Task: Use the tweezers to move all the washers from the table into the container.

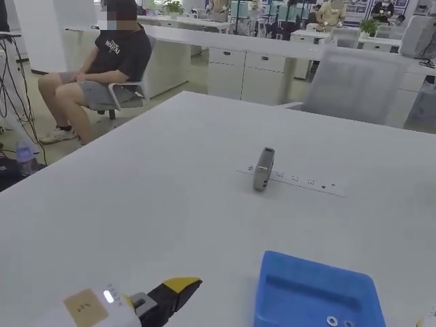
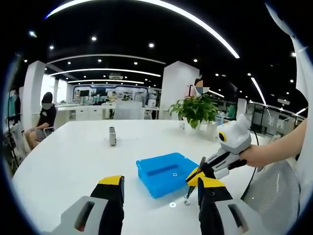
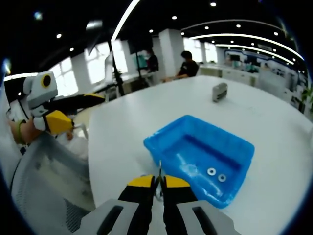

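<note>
Tweezers (image 3: 160,170) sit pinched between the pressed-together jaws of the right gripper (image 3: 157,182), angled down toward the table (image 2: 73,156) just beside the blue container (image 3: 234,147), where two washers (image 3: 211,171) lie. Left gripper (image 2: 161,183) hovers level, jaws apart and empty; a loose washer (image 2: 172,204) rests on the table

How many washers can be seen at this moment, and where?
3. Two washers lie side by side inside the blue container. A third washer lies on the table just outside it, near the tweezers. More may be hidden.
</note>
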